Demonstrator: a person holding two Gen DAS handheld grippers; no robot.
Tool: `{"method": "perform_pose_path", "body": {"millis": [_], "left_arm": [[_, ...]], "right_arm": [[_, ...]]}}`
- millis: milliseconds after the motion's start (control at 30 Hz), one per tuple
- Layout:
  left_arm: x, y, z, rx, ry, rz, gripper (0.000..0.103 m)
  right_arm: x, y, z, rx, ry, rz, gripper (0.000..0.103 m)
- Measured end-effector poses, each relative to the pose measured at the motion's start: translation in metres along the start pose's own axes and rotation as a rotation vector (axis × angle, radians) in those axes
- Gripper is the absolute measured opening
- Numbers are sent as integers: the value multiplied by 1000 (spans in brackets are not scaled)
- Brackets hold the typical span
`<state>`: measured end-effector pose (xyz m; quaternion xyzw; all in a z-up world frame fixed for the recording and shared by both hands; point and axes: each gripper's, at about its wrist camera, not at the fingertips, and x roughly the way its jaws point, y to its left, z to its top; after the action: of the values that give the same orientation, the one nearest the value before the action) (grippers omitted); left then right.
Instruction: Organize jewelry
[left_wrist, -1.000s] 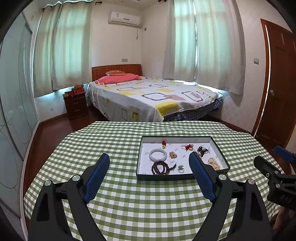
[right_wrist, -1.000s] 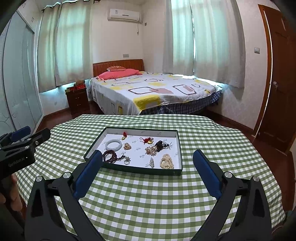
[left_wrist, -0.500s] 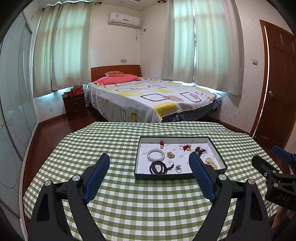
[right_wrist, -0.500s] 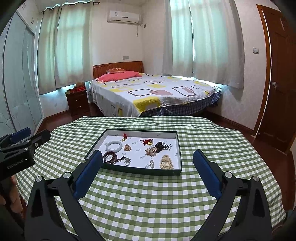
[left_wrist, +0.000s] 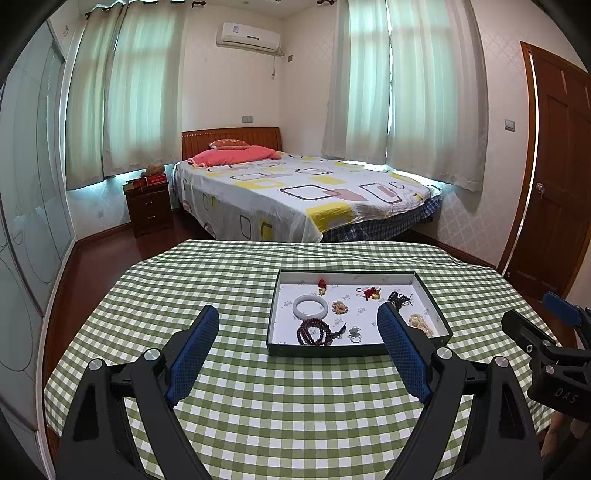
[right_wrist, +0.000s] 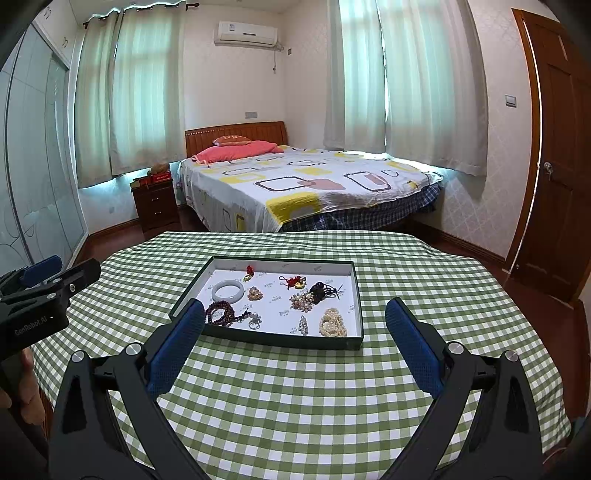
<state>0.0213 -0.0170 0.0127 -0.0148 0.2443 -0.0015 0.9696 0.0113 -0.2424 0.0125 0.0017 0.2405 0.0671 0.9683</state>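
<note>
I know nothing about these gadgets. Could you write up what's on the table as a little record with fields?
surface: table with green checked cloth
container: shallow dark tray, white inside
in tray: white bangle, dark bead string, pearl cluster, red charm, other small pieces
left gripper: open, empty, short of the tray
right gripper: open, empty, short of the tray
beyond: bed, curtains

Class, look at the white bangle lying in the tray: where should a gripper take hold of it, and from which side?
Grip the white bangle across one arc of its band, one finger inside the hole, one outside, coming from above. It lies flat in the tray, so no edge offers from the side; its near arc almost touches the dark beads, so the far arc looks freer.
</note>
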Motion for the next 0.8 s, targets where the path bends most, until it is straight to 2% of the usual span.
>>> {"method": "perform_pose_path", "body": {"millis": [800], "left_arm": [[0, 2, -1, -15, 1, -3, 84]], "right_arm": [[2, 2, -3, 2, 9, 3, 96]]}}
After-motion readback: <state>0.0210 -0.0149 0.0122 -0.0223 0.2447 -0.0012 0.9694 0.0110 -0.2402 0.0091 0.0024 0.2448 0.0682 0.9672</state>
